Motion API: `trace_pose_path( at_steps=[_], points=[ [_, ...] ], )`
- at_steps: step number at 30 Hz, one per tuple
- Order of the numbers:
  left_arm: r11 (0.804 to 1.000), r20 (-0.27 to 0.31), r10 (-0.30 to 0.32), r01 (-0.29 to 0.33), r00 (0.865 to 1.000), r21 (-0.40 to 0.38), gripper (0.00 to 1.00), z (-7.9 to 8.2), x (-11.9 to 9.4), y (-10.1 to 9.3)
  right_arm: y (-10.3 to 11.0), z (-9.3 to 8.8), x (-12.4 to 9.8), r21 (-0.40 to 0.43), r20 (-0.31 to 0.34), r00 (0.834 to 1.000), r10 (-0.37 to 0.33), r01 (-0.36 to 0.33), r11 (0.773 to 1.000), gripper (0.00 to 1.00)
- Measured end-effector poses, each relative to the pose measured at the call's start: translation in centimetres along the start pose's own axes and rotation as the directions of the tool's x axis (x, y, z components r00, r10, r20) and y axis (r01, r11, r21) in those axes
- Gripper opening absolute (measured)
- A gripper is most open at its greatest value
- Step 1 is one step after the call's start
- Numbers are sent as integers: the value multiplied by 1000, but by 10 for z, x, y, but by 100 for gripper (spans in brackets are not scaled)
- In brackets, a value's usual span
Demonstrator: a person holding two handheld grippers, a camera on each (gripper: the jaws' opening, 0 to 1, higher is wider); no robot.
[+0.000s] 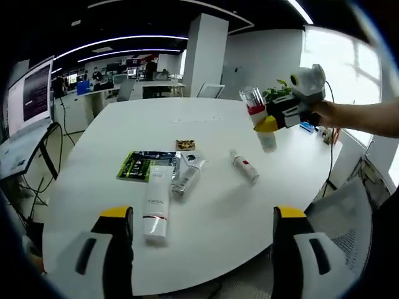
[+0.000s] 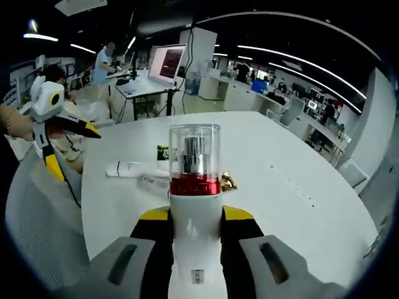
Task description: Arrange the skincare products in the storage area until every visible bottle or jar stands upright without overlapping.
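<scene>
In the right gripper view, the right gripper (image 2: 194,243) had its yellow-tipped jaws clenched on a white pump bottle with a red band and a clear plastic cap (image 2: 195,187), which it held upright and lifted above the table. The same bottle showed in the left gripper view (image 1: 259,115), carried in the air over the far right part of the tabletop. The left gripper (image 1: 202,233) hung over the near edge with its jaws released and nothing between them.

By my judgement the task was at an early stage: one bottle was in hand but not yet set down, and nothing on the table stood upright. Nearest lay a white squeeze tube with a red band (image 1: 157,202), flat on its side. Touching it were a smaller silver-grey tube (image 1: 187,173) and a green-and-black foil sachet (image 1: 142,165), the three partly overlapping. Just beyond sat a small brown packet (image 1: 185,145), and to the right, apart from the cluster, a small white bottle with a red mark (image 1: 243,166) lay on its side. All of these seemed left to stand or separate.

The surface was a large round white table (image 1: 124,124), smooth and bare elsewhere. Around it stood grey mesh chairs (image 2: 37,212). Farther off was an open office with desks, a lit monitor (image 2: 167,64), a white pillar (image 1: 206,53), ceiling light strips and a bright window.
</scene>
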State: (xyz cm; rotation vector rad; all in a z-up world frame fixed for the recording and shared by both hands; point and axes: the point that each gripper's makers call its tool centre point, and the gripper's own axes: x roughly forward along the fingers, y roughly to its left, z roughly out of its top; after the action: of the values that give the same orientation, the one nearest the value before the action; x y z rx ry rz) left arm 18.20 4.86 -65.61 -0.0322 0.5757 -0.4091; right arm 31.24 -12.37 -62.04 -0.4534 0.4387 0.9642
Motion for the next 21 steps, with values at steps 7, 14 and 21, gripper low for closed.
trace_pose_path(
  at_steps=[7,14,21],
  points=[
    [997,-17,-60,61,998,40,88,3,3,-15,28,8,-15,61,87,996,-25,20,998,27],
    [996,-5,-58,58,998,63,85,9,2,-18,49,11,-29,86,133,990,-39,28,996,27],
    [997,41,-67,66,997,27,85,31,-1,-34,55,9,-36,123,177,983,-57,35,992,27]
  ],
)
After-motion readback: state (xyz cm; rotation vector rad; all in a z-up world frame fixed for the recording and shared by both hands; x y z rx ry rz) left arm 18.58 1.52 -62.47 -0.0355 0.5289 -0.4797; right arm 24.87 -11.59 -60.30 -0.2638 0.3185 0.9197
